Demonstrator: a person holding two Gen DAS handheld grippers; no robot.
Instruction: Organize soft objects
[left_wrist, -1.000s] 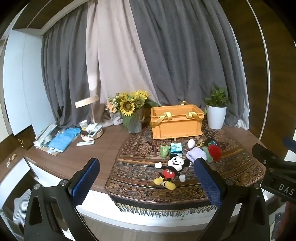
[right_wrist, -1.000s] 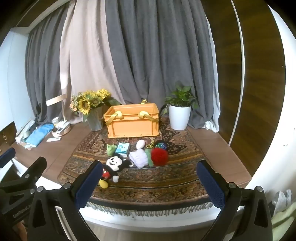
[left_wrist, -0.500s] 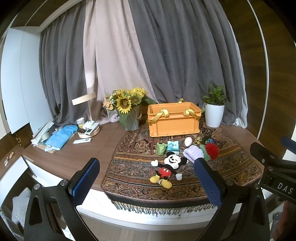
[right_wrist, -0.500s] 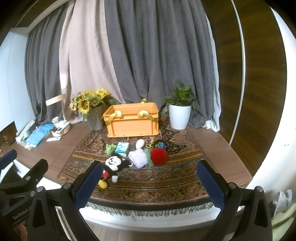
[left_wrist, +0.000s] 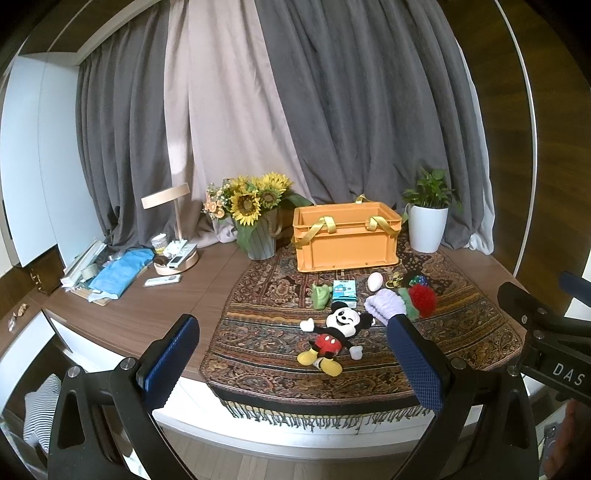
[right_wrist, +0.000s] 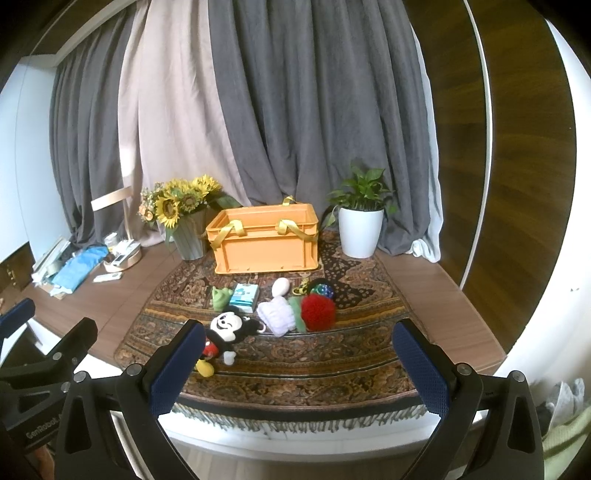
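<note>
While tongs (left_wrist: 291, 363) gape, plush (left_wrist: 334, 338) between

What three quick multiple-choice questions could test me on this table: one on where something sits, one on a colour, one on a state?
1. Where is the mouse plush?
A. in the crate
B. on the rug, in front of the crate
C. beside the lamp

2. What colour is the crate?
A. blue
B. orange
C. white

3. How is the left gripper?
A. shut on the plush
B. open, holding nothing
C. shut on the egg

Answers: B, it lies on the rug; B, its walls are orange; B, its fingers stand wide apart.
</note>
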